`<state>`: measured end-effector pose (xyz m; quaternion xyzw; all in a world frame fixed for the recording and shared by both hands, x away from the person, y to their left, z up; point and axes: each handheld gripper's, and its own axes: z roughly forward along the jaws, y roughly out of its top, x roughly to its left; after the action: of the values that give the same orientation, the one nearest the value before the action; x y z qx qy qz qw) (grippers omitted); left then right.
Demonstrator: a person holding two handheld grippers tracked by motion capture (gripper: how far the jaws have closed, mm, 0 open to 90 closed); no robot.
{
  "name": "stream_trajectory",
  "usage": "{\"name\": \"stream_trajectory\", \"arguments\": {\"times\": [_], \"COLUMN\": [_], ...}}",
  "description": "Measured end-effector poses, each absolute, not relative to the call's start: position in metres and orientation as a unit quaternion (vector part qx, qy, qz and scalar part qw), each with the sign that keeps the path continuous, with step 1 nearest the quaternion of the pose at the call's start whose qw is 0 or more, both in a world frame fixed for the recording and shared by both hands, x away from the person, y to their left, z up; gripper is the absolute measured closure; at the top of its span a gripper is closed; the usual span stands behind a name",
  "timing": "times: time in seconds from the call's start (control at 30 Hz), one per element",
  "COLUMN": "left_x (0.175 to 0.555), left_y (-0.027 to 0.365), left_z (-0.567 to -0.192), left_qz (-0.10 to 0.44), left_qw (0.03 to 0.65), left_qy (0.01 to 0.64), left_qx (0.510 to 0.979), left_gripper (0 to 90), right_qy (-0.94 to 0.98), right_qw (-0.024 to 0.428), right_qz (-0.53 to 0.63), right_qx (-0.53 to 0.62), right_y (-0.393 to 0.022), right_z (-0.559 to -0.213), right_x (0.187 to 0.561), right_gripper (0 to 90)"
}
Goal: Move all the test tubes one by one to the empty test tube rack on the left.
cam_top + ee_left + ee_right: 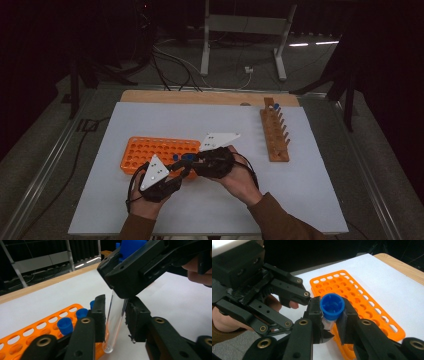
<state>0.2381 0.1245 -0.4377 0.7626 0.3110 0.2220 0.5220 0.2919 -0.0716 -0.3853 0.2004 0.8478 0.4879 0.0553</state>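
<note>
Clear plastic test tube point(113, 322) with a blue screw cap point(332, 305), held above the orange rack point(362, 305).

Right tongs point(331, 315) pinch it below the cap; left tongs point(115, 317) stand spread around its glassy, empty-looking lower body over the white tabletop point(210, 125).

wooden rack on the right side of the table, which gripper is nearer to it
Right. The right gripper sits mid-table beside the orange rack, well short of the wooden rack; the left gripper is nearer the person, farther off.

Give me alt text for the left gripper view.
A clear test tube hangs between the left gripper's two black jaws, its top held by the right gripper. Behind, an orange rack with blue-capped tubes lies on a white table.
</note>
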Motion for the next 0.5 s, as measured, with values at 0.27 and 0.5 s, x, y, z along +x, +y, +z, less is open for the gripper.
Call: {"name": "stream_trajectory", "arguments": {"times": [0.27,0.5], "left_x": [0.2385,0.2391], "left_y": [0.1235,0.1248], "left_z": [-0.4397,-0.4400], "left_qz": [0.207,0.206], "left_qw": [0.526,0.528], "left_qy": [0.303,0.303], "left_qx": [0.767,0.766], "left_gripper": [77.9,78.4], "right_qy": [0.849,0.846], "right_qw": [0.054,0.050], "right_qz": [0.486,0.492], "right_qx": [0.200,0.200], "right_y": [-0.0685,-0.0693], "right_z": [-0.3865,-0.3872], "right_x": [0.2915,0.2920], "right_gripper": [76.4,72.5]}}
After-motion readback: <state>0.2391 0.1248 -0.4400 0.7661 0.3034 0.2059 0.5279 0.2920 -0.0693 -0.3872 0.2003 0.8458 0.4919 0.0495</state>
